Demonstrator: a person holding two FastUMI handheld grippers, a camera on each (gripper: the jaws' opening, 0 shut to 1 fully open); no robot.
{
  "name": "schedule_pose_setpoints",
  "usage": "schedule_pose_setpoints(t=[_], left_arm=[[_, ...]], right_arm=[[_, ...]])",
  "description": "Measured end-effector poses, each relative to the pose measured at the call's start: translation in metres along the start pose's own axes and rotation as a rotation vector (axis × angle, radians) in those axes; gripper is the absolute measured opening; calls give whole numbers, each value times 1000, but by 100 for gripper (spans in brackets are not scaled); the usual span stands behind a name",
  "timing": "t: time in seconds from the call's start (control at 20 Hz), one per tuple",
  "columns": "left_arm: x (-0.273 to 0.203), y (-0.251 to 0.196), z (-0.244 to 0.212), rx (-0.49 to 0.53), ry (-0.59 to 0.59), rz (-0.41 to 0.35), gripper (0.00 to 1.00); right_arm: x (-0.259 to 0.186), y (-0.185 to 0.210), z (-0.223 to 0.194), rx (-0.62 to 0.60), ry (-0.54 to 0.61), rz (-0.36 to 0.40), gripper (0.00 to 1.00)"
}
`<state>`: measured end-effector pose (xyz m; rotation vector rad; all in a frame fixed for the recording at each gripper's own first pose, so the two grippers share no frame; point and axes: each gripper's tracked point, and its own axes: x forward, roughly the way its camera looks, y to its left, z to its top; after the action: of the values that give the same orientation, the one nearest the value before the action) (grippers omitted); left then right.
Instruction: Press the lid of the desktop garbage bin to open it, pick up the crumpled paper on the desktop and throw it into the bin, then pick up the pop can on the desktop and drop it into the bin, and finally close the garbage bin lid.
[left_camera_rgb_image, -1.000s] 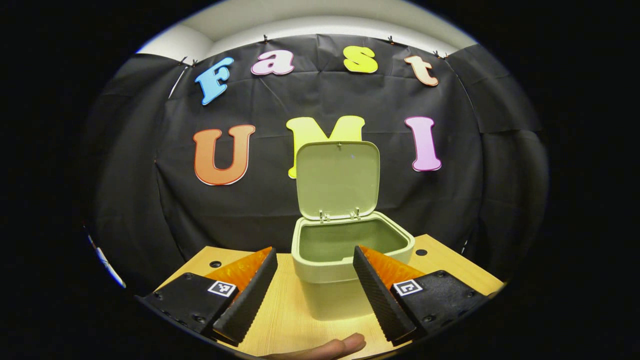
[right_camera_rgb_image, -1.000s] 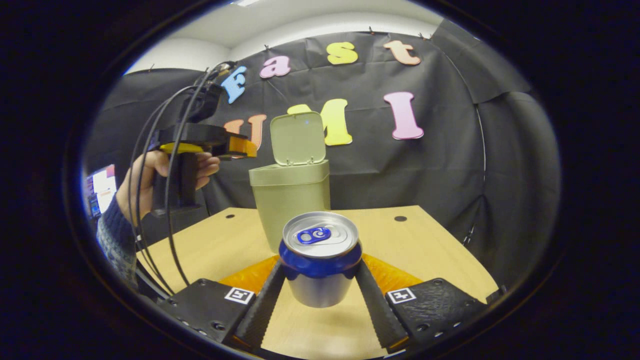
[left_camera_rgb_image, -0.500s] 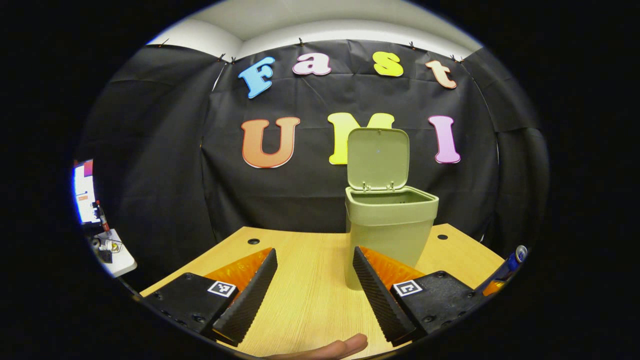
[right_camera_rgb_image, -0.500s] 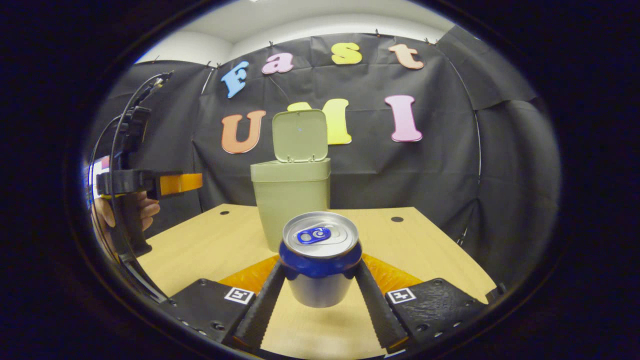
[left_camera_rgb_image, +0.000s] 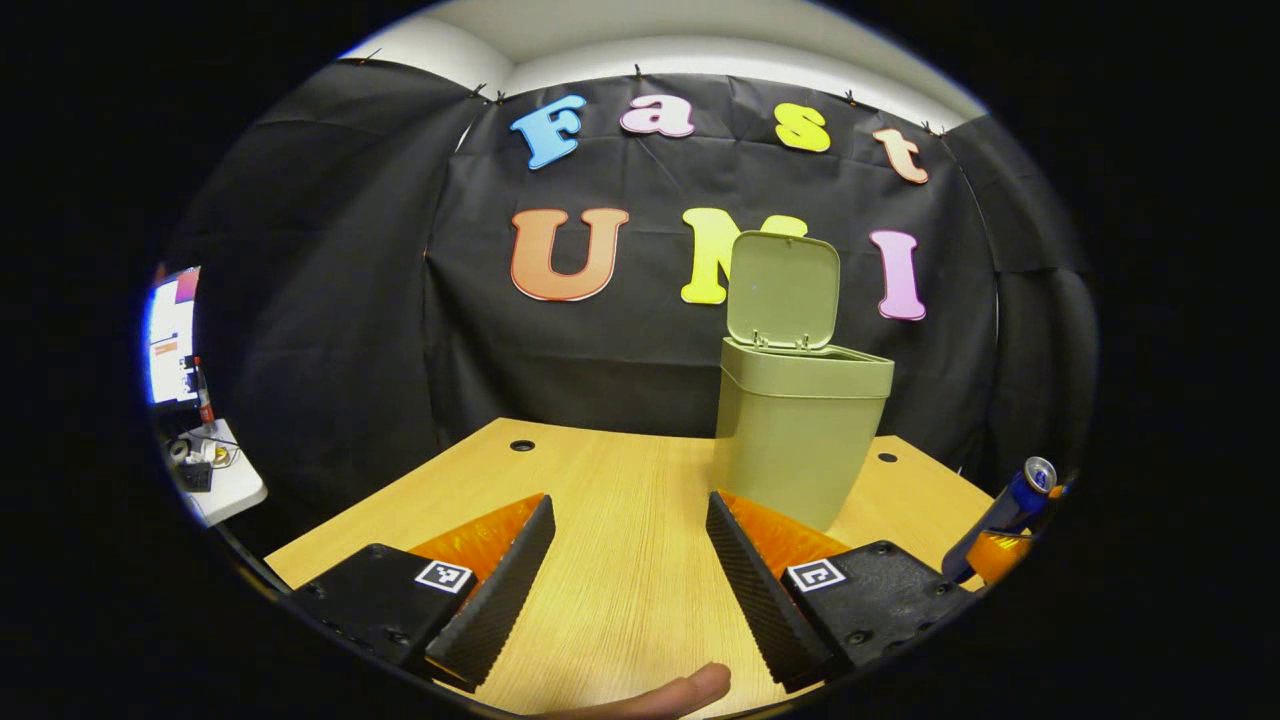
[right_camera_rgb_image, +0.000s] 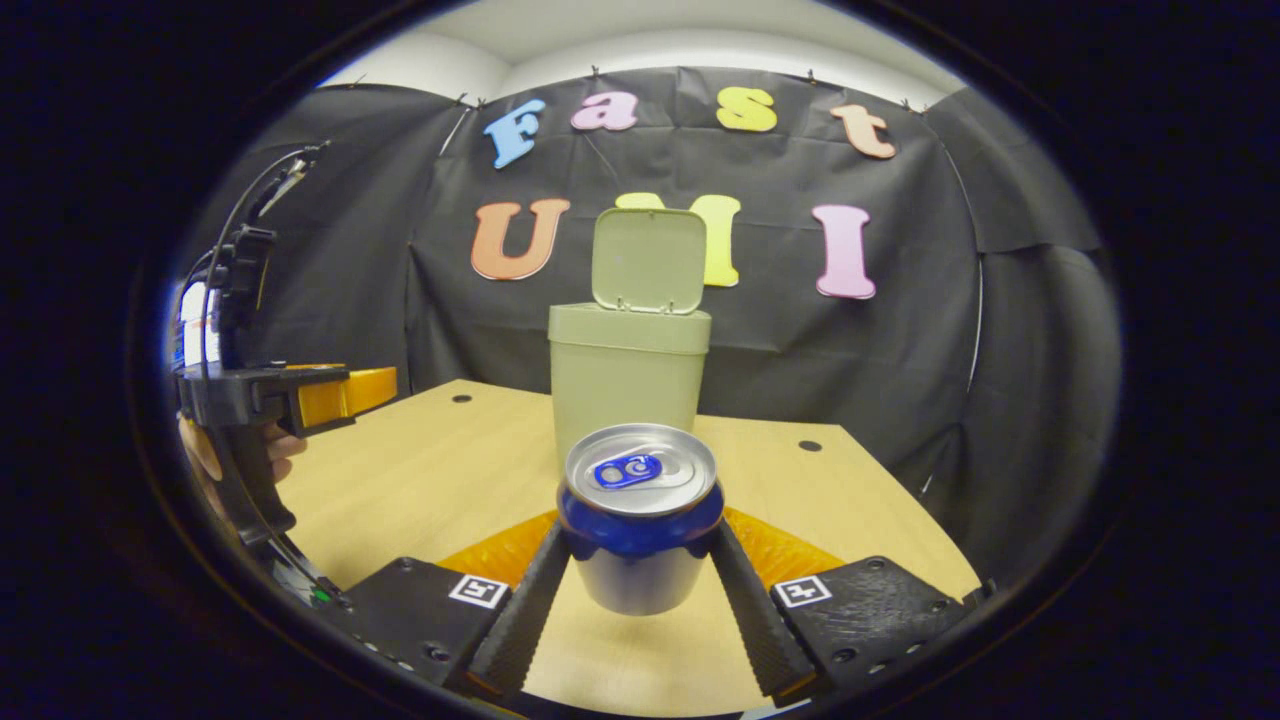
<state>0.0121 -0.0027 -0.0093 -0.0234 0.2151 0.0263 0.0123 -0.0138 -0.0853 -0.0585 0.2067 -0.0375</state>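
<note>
Left claw (left_camera_rgb_image: 625, 585) pulled back from bin (left_camera_rgb_image: 795, 435), right claw (right_camera_rgb_image: 640, 600) gripping can (right_camera_rgb_image: 640, 520)

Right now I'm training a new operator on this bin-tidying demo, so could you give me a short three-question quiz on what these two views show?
1. True or false: the bin lid stands open above the garbage bin.
2. What does the right gripper hold?
A. crumpled paper
B. pop can
C. nothing
3. Fill in: the left gripper has its jaws ____, with nothing between them.

Key:
1. True.
2. B: the pop can sits upright, a finger pressing on each side.
3. Open, over the bare wooden desktop.
</note>
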Motion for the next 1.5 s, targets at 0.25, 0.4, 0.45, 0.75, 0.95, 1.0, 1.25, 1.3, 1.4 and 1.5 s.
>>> schedule_pose_setpoints(t=[0.25,0.4,0.45,0.75,0.95,1.0,1.25,1.3,1.4,1.5], left_arm=[[-7,17,10,8,-30,12,98],[-14,23,18,22,-61,14,98],[-16,25,19,31,-70,13,98],[-22,41,30,55,-114,38,98],[-23,42,33,43,-124,31,98],[-22,42,32,29,-122,24,98],[-22,38,32,-48,-138,-22,98],[-20,37,27,-48,-124,-19,98],[-20,37,28,-34,-120,-9,98],[-19,36,26,-33,-116,-14,98]], right_arm=[[3,27,33,-67,-22,29,81],[8,33,66,-53,-35,51,81],[11,32,80,-47,-41,45,81],[48,27,166,-130,-88,-45,81],[86,31,221,-146,-115,-94,81],[95,32,230,-139,-112,-95,81],[164,33,261,-144,-101,-131,81],[179,30,258,-139,-79,-129,81],[208,19,251,-113,-45,-141,82],[237,9,242,-100,-1,-146,81]])
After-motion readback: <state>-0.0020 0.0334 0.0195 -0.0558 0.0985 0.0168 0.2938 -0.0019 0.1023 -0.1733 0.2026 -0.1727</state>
